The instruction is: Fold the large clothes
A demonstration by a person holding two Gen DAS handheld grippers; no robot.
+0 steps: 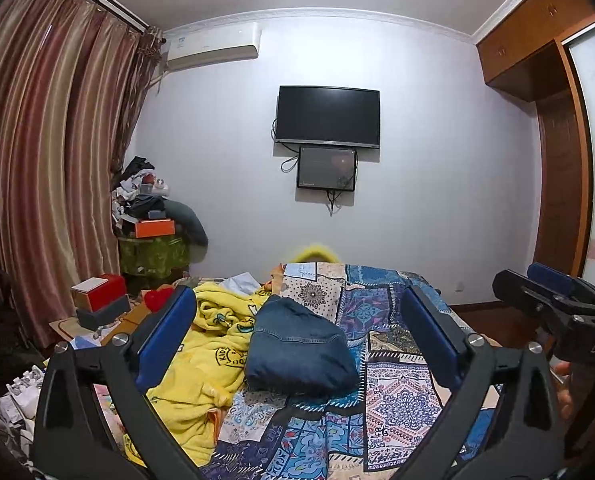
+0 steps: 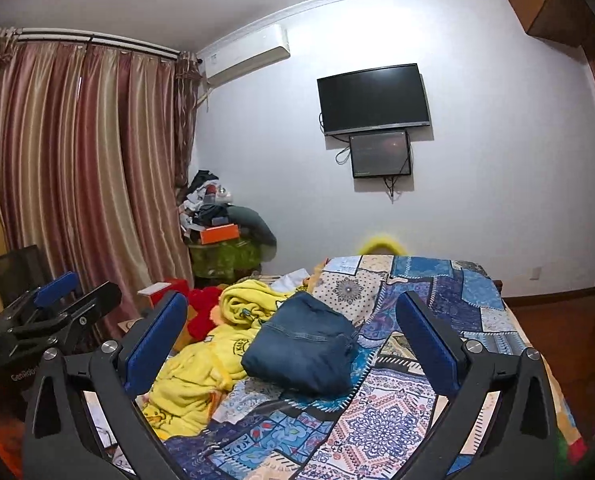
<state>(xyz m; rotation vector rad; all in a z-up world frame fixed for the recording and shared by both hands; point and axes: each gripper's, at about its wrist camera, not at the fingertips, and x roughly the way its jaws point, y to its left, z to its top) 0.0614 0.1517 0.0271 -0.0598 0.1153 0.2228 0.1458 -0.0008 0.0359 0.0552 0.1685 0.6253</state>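
A folded dark blue denim garment (image 1: 299, 348) lies in a compact bundle on the patchwork bedspread (image 1: 393, 396); it also shows in the right wrist view (image 2: 303, 350). A crumpled yellow fleece garment (image 1: 205, 360) lies to its left, seen too in the right wrist view (image 2: 201, 368). My left gripper (image 1: 297, 340) is open and empty, held above and short of the denim. My right gripper (image 2: 293, 340) is open and empty, likewise raised before the denim. The right gripper shows at the right edge of the left view (image 1: 553, 300); the left gripper shows at the left edge of the right view (image 2: 57, 304).
A red plush item (image 2: 201, 312) lies by the yellow garment. A cluttered side table (image 1: 153, 240) stands in the far corner by the curtains (image 1: 45, 160). A TV (image 1: 327, 116) hangs on the far wall. Boxes (image 1: 99, 296) sit left of the bed. A wooden wardrobe (image 1: 557, 120) stands right.
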